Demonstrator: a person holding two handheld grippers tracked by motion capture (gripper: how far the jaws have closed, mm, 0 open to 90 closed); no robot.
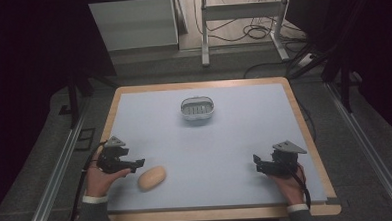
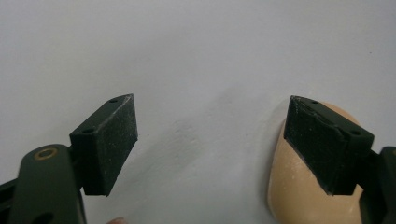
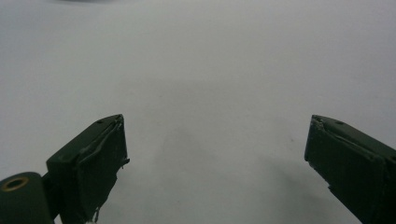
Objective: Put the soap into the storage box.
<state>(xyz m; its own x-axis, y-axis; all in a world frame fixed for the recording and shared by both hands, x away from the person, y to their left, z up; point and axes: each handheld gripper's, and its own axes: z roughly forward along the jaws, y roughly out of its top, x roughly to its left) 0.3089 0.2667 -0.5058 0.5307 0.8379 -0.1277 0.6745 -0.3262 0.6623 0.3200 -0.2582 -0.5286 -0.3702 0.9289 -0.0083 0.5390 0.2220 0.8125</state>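
A tan, bun-shaped lump [image 1: 152, 177] lies on the pale blue mat near the front left. My left gripper [image 1: 136, 164] rests just left of it, open, its tips almost at the lump. In the left gripper view [image 2: 212, 140] the jaws stand wide with bare mat between them, and the lump [image 2: 299, 196] sits behind the right-hand jaw. My right gripper [image 1: 257, 163] lies at the front right, open, pointing left. The right gripper view [image 3: 215, 154] has nothing but mat between the spread jaws.
A small metal basket-like dish [image 1: 197, 108] stands at the middle of the mat's far part. The mat [image 1: 225, 139] lies on a wooden-edged table [image 1: 296, 111]. A white frame and cables stand on the floor beyond.
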